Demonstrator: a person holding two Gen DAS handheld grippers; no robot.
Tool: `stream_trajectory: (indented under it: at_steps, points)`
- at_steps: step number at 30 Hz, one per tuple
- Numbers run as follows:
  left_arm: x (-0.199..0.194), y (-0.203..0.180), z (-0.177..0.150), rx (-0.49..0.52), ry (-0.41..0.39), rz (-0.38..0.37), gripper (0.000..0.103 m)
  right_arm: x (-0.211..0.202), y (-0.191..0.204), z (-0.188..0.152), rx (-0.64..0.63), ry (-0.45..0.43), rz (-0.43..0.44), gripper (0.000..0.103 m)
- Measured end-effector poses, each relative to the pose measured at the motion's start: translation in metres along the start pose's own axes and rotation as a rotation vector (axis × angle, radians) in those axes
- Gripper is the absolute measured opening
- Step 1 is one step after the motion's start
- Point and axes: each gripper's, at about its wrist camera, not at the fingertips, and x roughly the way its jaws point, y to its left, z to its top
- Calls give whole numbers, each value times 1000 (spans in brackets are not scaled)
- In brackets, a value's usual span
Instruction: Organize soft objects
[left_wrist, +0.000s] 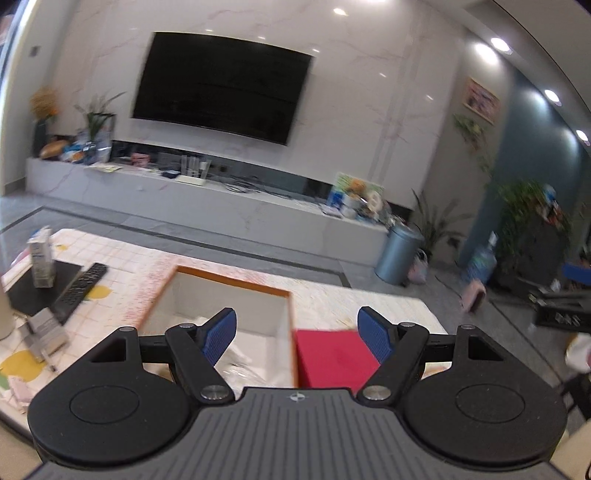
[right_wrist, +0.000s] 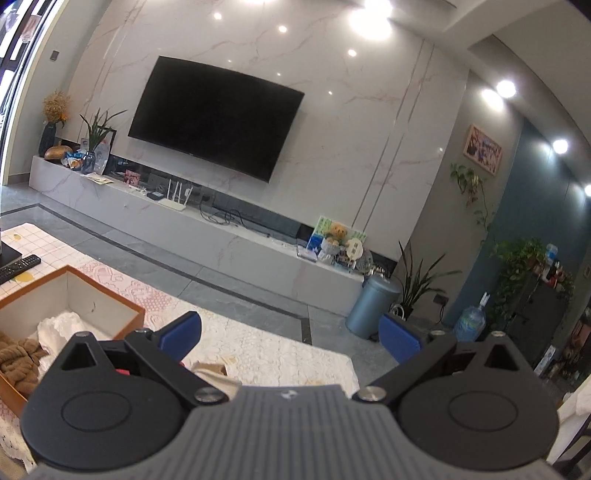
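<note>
On the left we see a remote (left_wrist: 79, 291) on the bench (left_wrist: 332, 302). Our left tongs (left_wrist: 297, 334) gape wide, gripping nothing, above an open box (left_wrist: 221, 280) holding white cloth (left_wrist: 243, 354) and a brown knit (right_wrist: 20, 360); a red cloth (left_wrist: 332, 356) lies just right of it. Our right tongs (right_wrist: 290, 338) are also spread and empty.

Open-topped orange-rimmed cardboard box (left_wrist: 229, 295) sitting on low table covered with lace-patterned cloth (left_wrist: 369, 306). Crumpled white cloth (right_wrist: 59, 326) and brown knitted cloth (right_wrist: 20, 356) lying in box. Flat red cloth (left_wrist: 332, 356) lying at box's 3 o'clock, touching wall. Black remote control (left_wrist: 79, 291) lying at box's 9 o'clock. Wall-mounted black television (right_wrist: 218, 116) hanging at 12 o'clock, behind table.
</note>
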Motion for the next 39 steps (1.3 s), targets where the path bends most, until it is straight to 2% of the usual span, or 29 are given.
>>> stream_trajectory:
  at_steps: [6,9,12,15,18,21,24,26,29,33,36,39]
  points:
    - [32,-47,-27,114,76,-66,88,33,-21,-31,45,58,-10,100]
    - [49,-69,-43,165,124,-109,88,54,-28,-54,33,84,-72,100]
    - [68,-86,-61,180,148,-119,88,68,-33,-79,-11,70,-135,100]
    - [91,-101,-80,178,169,-109,88,82,-40,-104,40,112,-156,100]
    - [109,-116,-102,197,151,-80,88,96,-52,-119,154,189,-142,100]
    - [121,-128,-124,206,118,-110,88,102,-55,-131,207,206,-139,100]
    - [131,-139,-145,207,105,-136,88,106,-55,-140,233,156,-248,100]
    - [136,-147,-158,230,82,-112,88,108,-51,-150,240,129,-280,100]
    - [142,-155,-171,207,50,-57,88,121,-53,-165,270,164,-236,100]
    - [158,-151,-175,108,89,23,88,144,-45,-189,251,208,-217,100]
    - [167,-147,-178,100,95,89,88,162,-35,-202,205,279,-202,100]
    - [175,-143,-177,94,108,76,88,174,-33,-206,209,305,-172,100]
